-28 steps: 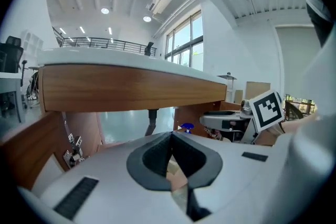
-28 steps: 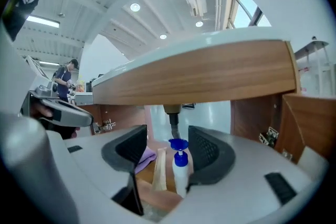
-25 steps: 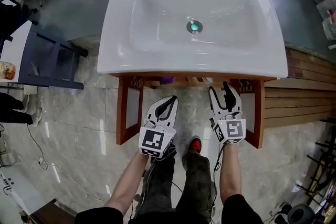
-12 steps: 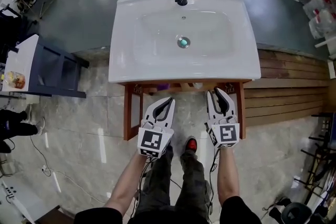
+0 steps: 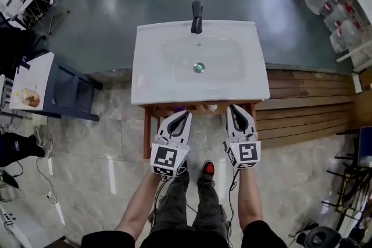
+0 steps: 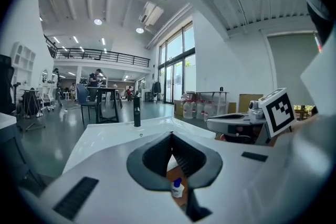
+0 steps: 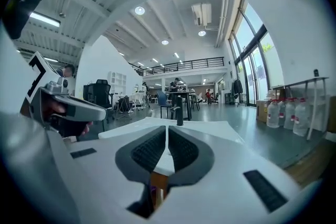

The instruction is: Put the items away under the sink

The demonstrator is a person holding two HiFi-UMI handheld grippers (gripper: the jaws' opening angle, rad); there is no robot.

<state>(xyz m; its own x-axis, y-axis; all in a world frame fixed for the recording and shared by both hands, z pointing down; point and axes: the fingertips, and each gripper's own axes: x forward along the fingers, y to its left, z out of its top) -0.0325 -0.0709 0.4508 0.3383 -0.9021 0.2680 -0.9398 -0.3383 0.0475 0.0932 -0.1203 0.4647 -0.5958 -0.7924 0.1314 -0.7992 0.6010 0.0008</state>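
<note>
Sink (image 5: pixel 145 85), white with a black faucet (image 5: pixel 197 16), stands on a wooden stand (image 5: pixel 147 132) whose front is open between its legs. Tiled floor (image 5: pixel 87 148) spreads on the near side and to the left, where a dark blue side table (image 5: pixel 70 93) stands well apart. Wooden decking (image 5: pixel 302 107) runs along the right.

Both grippers hover side by side just off the basin's front edge, pointing towards it and touching nothing. The left hand-held gripper (image 5: pixel 187 115) has its jaws pressed together at the tips and holds nothing. The right hand-held gripper (image 5: pixel 233 110) has just been closing its jaws, which meet with nothing between them.

In the left gripper view, a small white bottle with a blue cap (image 6: pixel 177 188) stands on the wood below the basin, showing beneath the closed tips.
</note>
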